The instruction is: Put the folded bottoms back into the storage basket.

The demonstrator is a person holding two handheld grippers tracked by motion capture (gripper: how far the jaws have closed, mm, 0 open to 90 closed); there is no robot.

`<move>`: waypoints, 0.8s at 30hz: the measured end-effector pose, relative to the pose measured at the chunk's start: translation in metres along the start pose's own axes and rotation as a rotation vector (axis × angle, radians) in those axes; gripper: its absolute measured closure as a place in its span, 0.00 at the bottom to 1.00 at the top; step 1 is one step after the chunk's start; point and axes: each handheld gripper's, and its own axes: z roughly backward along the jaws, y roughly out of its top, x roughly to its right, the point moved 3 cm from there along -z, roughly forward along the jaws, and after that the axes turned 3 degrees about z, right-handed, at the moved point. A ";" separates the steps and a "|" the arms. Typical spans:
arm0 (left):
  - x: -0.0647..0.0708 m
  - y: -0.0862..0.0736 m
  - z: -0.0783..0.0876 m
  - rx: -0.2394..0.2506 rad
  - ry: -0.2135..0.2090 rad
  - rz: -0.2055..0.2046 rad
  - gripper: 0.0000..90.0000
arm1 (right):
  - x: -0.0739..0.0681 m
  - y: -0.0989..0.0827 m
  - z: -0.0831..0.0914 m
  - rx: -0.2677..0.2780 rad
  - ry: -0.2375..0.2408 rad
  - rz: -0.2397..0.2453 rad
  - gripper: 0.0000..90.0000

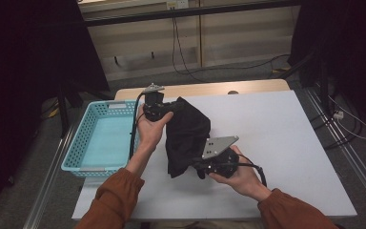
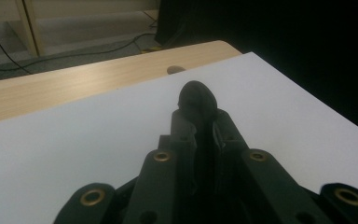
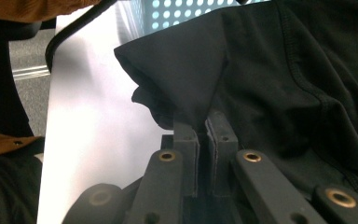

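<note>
Worktop (image 1: 286, 143), white sheet over a wood top w/ a bare wooden strip along its far edge, carries everything. Turquoise perforated basket (image 1: 83, 143) sits at the worktop's left edge, partly overhanging it; inside looks bare from the high view.

Black garment (image 1: 186, 133) is held up off the sheet between both grippers, left of the worktop's centre, just right of the basket. It hangs in folds, upper end toward the far-left, lower end toward the near edge. Stitched seams show on the cloth in the right gripper view.

Left gripper (image 1: 164, 110) at the garment's upper end, closer to the far edge; its fingers are closed tight on a small bunch of black cloth (a dark nub pokes out past the tips (image 2: 196, 100) in the left gripper view).

Right gripper (image 1: 198, 166) at the garment's lower end, nearer the near edge; fingers (image 3: 186, 140) pinch a pulled-up peak of the fabric, narrow gap between them.

Both sleeves (image 1: 119, 195) are rust-orange, coming in from the near edge.
</note>
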 end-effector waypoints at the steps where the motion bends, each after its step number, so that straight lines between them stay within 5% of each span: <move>1: 0.000 0.001 0.001 0.002 0.004 0.001 0.91 | 0.000 0.001 0.000 0.002 -0.001 0.000 0.95; 24: -0.008 0.035 0.027 0.042 0.036 0.000 0.91 | 0.003 0.033 -0.008 0.042 0.005 0.034 0.95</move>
